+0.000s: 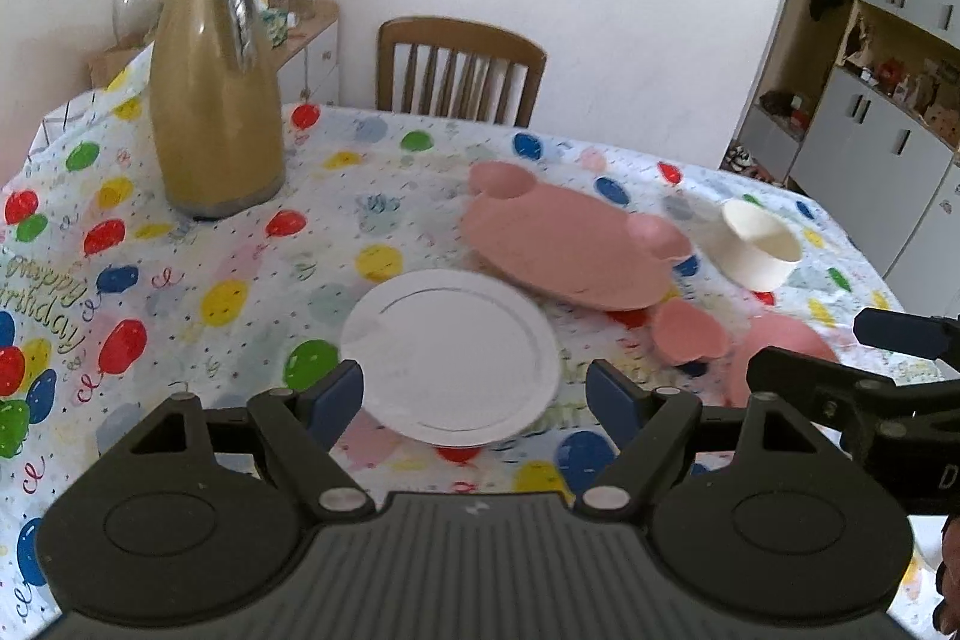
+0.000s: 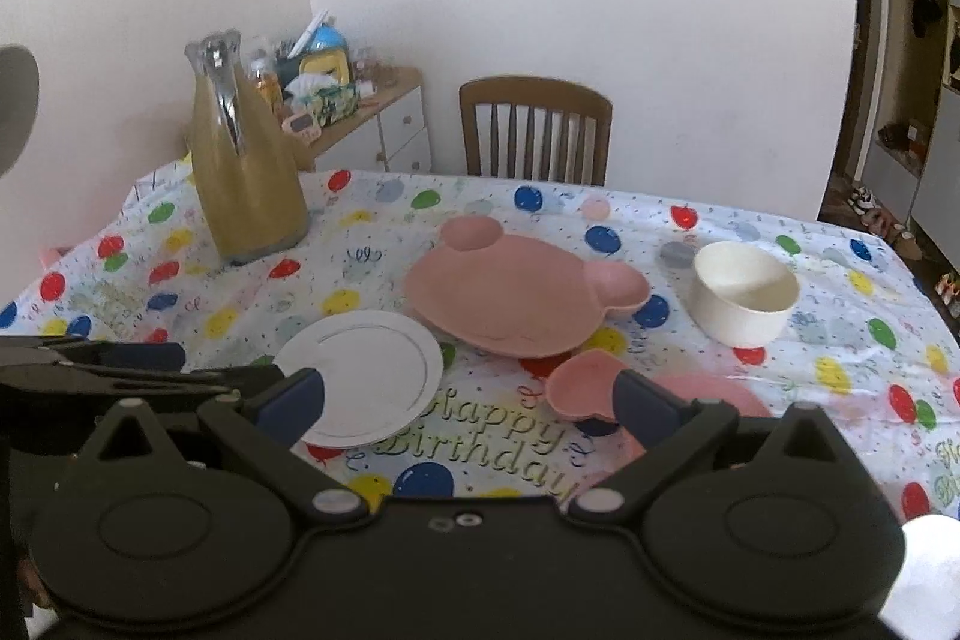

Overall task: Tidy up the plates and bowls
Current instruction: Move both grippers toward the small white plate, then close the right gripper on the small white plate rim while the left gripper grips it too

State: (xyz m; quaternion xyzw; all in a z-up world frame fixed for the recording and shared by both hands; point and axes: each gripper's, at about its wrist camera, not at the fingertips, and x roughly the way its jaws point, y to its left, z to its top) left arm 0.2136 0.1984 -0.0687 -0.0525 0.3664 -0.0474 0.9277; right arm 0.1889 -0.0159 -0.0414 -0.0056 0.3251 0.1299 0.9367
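Nearest the lens in the left wrist view was my left gripper, its blue-padded fingers spread wide with nothing between them. Just past them lay the round white flat plate on the balloon-printed birthday tablecloth. Beyond it sat the pink bear-shaped plate with two round ears, and to its right the cream round bowl. The small pink heart-shaped dish lay just beside a larger pink piece that my right gripper mostly hid, so I could not tell whether it was a plate or a bowl. A tall mustard-yellow jug with a chrome handle stood well apart on the left.

In the right wrist view my right gripper was closest, fingers likewise parted and empty, hovering above the lettering on the cloth. The heart dish touched the edge of my right finger in the picture, though I judged it lay beyond the finger rather than against it.

To do this step well, I judged each gripper should choose one piece. I would bring the left low to the white plate's near rim and slide one finger beneath the lip. The right should pinch the heart dish's wall. Flat plates first would make a steady stack, bowls nested after.
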